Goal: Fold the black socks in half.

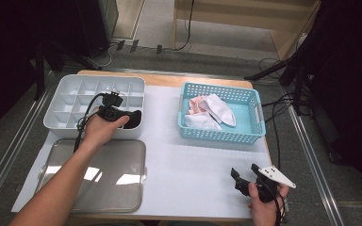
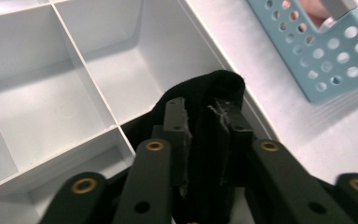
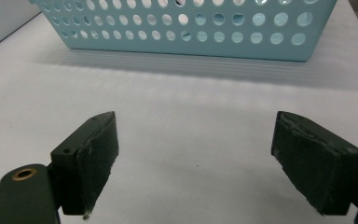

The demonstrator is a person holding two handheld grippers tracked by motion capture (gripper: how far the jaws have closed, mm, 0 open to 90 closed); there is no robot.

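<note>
In the high view, the left tongs (image 1: 133,117) are held over the near right compartment of the white tray (image 1: 70,92), clamped on a black cloth (image 1: 134,123). In the left gripper view, the cloth (image 2: 205,116) is pinched between the jaws. In the right gripper view, the right tongs (image 3: 193,163) are held wide apart above the counter (image 3: 191,107), near the blue basket (image 3: 191,28).

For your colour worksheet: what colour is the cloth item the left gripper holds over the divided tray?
Black cloth item; clearest in the left gripper view.
</note>
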